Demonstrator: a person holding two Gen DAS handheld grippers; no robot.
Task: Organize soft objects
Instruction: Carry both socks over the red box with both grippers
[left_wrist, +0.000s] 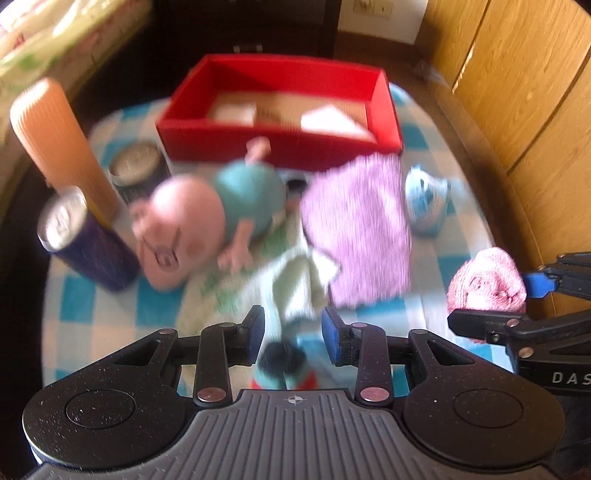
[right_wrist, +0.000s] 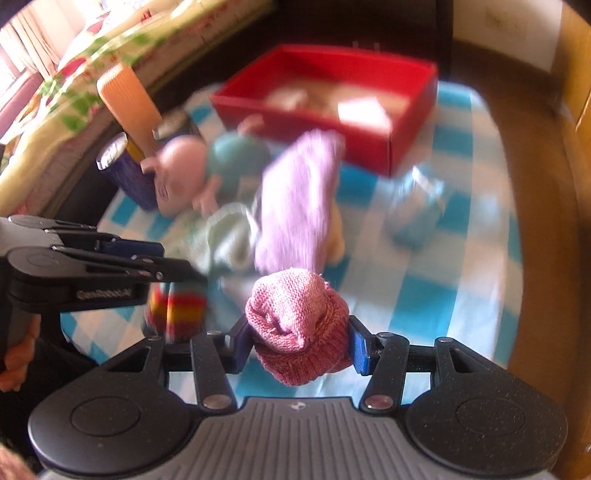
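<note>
Right wrist view, red box (right_wrist: 402, 147) far back on my checked desk (right_wrist: 461, 258), pink knit hat (right_wrist: 299, 328) clamped in my right claw (right_wrist: 297, 349), left claw (left_wrist: 293, 334) parted above a striped toy (left_wrist: 282, 369).

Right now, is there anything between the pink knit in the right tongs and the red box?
Yes. The purple cloth lies on the table between the pink knit, held in the right tongs, and the red box.

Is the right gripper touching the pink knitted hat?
Touching. In the right wrist view, the right gripper has its blue finger pads pressed against both sides of the pink knitted hat, which bulges between them above the checked cloth.
</note>
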